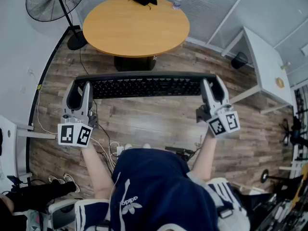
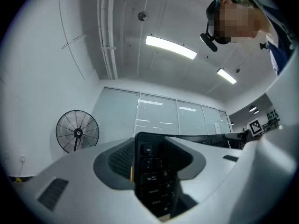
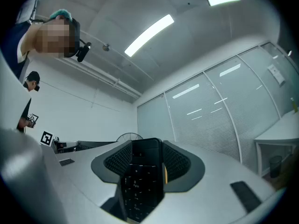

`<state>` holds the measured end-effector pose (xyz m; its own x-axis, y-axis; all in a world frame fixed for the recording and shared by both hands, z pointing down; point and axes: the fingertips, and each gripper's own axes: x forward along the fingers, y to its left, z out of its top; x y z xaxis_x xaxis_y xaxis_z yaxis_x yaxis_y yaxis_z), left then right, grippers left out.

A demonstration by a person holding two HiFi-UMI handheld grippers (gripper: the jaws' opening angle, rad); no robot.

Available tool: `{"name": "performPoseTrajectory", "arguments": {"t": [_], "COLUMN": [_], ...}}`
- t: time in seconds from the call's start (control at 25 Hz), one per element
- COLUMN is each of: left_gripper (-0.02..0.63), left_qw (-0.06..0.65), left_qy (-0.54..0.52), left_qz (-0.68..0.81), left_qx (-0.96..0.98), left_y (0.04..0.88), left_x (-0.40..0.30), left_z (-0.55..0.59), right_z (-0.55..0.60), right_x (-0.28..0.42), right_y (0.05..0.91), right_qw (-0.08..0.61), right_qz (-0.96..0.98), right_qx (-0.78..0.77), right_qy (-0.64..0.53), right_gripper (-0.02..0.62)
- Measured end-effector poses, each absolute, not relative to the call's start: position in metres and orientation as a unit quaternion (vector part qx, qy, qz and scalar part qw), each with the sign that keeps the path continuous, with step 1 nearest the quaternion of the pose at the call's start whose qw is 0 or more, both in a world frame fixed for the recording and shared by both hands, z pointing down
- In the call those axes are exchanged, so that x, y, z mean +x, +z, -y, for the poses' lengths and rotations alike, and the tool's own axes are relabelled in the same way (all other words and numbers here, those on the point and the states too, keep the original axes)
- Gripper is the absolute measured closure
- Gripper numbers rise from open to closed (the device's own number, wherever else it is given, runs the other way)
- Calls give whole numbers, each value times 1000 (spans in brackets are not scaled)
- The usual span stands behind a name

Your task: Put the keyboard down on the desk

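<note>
Spanning the middle of the head view, the black keyboard (image 1: 144, 86) hangs in the air over the wood floor (image 1: 144, 124), its long axis running left to right. The left gripper (image 1: 81, 89) clamps its left end and the right gripper (image 1: 211, 88) its right end; each gripper view shows keys wedged between the ribbed pads. The round wooden table (image 1: 134, 25) lies beyond it, at top centre, and the keyboard is not yet over it. Both hands look equally near, so the set-down probably needs them to travel forward together.
</note>
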<state>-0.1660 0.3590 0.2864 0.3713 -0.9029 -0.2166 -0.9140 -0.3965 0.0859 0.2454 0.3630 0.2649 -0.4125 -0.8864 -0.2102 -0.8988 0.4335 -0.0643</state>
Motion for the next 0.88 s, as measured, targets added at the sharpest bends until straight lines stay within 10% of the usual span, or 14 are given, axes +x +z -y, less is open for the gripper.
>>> {"name": "performPoseTrajectory", "arguments": {"t": [0.88], "left_gripper": [423], "left_qw": [23], "left_qy": [110], "left_qz": [-551], "left_qx": [-827], "left_y": [282], "left_x": [-167], "left_z": [-360], "right_z": [-360], "right_x": [243], "right_y": [264], "right_qw": [108], "right_qz": [-843], "right_qx": [-527], "right_qy": [15], "right_gripper": [397]}}
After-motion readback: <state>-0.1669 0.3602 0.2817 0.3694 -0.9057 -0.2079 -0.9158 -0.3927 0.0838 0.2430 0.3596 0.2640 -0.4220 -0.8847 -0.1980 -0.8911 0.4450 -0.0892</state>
